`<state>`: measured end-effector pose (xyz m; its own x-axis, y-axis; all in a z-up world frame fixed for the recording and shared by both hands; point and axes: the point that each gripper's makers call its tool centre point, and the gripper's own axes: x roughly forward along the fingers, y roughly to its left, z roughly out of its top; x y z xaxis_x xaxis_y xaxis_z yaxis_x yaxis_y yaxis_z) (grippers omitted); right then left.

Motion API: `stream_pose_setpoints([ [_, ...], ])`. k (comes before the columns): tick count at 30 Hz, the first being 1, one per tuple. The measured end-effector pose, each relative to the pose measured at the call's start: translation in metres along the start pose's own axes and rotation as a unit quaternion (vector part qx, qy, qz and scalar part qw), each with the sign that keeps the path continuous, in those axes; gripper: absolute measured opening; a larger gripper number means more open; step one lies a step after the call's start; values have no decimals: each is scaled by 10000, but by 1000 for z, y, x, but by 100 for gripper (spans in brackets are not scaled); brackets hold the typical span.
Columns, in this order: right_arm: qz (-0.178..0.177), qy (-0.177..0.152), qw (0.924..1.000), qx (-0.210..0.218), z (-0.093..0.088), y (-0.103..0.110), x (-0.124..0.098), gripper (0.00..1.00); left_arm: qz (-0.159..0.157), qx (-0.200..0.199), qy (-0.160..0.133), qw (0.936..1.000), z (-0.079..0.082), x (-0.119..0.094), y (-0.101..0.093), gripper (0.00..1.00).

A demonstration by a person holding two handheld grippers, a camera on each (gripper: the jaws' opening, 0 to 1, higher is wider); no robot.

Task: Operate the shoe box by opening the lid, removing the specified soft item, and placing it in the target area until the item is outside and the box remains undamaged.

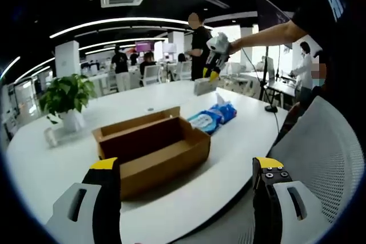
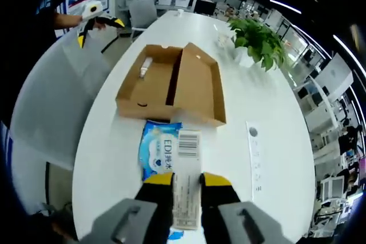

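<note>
The brown cardboard shoe box [image 1: 151,147] [image 2: 171,84] stands open on the white table [image 1: 51,164], its lid folded back. A small white tube [image 2: 146,66] lies inside it. A blue wipes packet [image 1: 213,117] [image 2: 155,151] rests on the table beside the box. My right gripper [image 2: 187,180] [image 1: 215,55] is raised above the table's far side, shut on a white strip-shaped item with a barcode [image 2: 186,190] [image 1: 205,86]. My left gripper [image 1: 186,167] [image 2: 98,24] hovers off the table's near edge, jaws wide apart and holding nothing.
A potted plant [image 1: 67,98] [image 2: 257,38] stands on the table beyond the box. A white mesh chair [image 1: 326,158] [image 2: 51,101] sits at the table's edge. A printed strip [image 2: 254,158] lies on the table. People stand behind [image 1: 200,41].
</note>
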<state>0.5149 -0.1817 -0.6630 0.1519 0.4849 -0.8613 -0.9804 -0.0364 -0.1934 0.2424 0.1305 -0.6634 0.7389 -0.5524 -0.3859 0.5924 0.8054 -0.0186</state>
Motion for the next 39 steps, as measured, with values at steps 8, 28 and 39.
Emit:
stream_pose_setpoints([
  [8, -75, 117, 9999, -12, -28, -17, 4, 13, 7, -90, -24, 10000, -2, 1, 3, 100],
  [28, -205, 412, 9987, 210, -98, -38, 33, 13, 107, -270, 66, 9996, -4, 1, 4, 100],
  [39, -36, 556, 9981, 247, -116, -30, 57, 14, 248, -268, 163, 9992, -7, -1, 9, 100],
])
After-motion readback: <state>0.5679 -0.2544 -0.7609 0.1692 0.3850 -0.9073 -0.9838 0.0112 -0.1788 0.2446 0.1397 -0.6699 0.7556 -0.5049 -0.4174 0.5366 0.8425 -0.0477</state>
